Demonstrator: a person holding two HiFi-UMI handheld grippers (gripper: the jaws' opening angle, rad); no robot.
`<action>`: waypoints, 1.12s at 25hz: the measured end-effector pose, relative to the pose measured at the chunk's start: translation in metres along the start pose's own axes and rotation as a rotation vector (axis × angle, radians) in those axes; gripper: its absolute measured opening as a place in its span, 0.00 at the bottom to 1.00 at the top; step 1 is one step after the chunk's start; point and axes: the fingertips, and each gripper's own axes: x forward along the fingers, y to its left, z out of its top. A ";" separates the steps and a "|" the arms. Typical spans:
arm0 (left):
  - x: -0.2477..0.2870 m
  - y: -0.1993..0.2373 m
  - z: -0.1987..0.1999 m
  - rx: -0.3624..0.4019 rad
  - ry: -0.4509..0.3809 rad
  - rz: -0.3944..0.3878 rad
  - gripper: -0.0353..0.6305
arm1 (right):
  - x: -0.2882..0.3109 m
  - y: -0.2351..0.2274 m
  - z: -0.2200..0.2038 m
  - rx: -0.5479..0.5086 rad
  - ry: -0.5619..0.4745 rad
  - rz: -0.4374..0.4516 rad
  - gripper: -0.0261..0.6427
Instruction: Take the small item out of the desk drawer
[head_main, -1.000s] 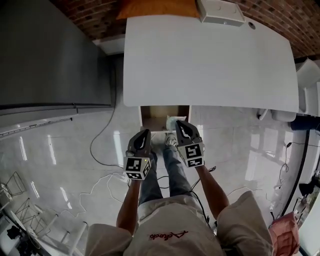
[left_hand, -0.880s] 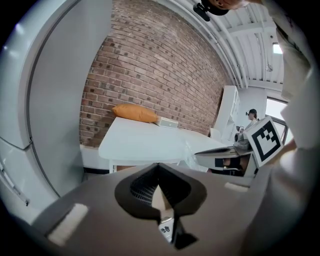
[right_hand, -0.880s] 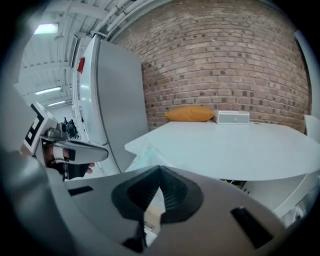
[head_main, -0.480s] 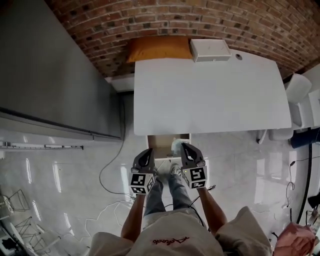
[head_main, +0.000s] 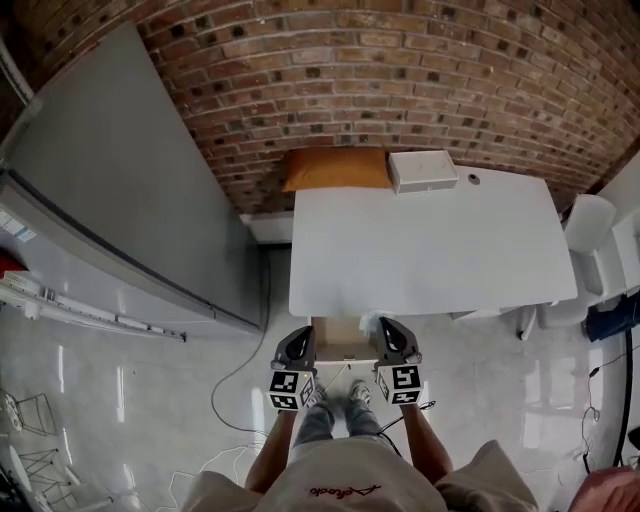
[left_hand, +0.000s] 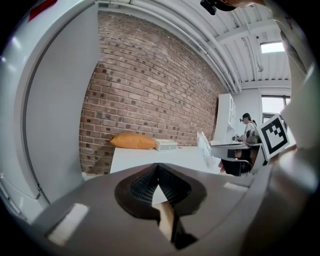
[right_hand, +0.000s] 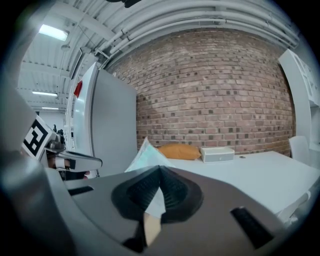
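The white desk (head_main: 430, 240) has its small drawer (head_main: 343, 342) pulled out under the front edge, showing a brown inside. My right gripper (head_main: 390, 326) hovers over the drawer's right side, shut on a small pale translucent packet (right_hand: 145, 155) that sticks up past its jaws (right_hand: 160, 169). The same packet (left_hand: 204, 146) shows at the right in the left gripper view. My left gripper (head_main: 300, 335) is held over the drawer's left side, jaws closed together (left_hand: 158, 166) with nothing between them.
An orange cushion (head_main: 335, 168) and a white box (head_main: 423, 170) lie at the desk's back edge against a brick wall. A tall grey cabinet (head_main: 120, 200) stands left, a white chair (head_main: 590, 222) right. Cables (head_main: 235, 385) trail on the floor.
Both grippers have risen from the drawer to about desk height, the right one carrying the packet up. The head view has tilted up to take in the wall.
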 end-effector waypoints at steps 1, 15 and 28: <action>-0.001 0.001 0.007 0.006 -0.011 0.004 0.06 | 0.000 -0.002 0.006 -0.001 -0.012 -0.003 0.06; -0.029 0.012 0.087 0.066 -0.146 0.048 0.06 | -0.029 -0.009 0.074 -0.038 -0.128 -0.043 0.06; -0.041 0.023 0.112 0.061 -0.196 0.067 0.06 | -0.035 -0.007 0.090 -0.055 -0.160 -0.068 0.06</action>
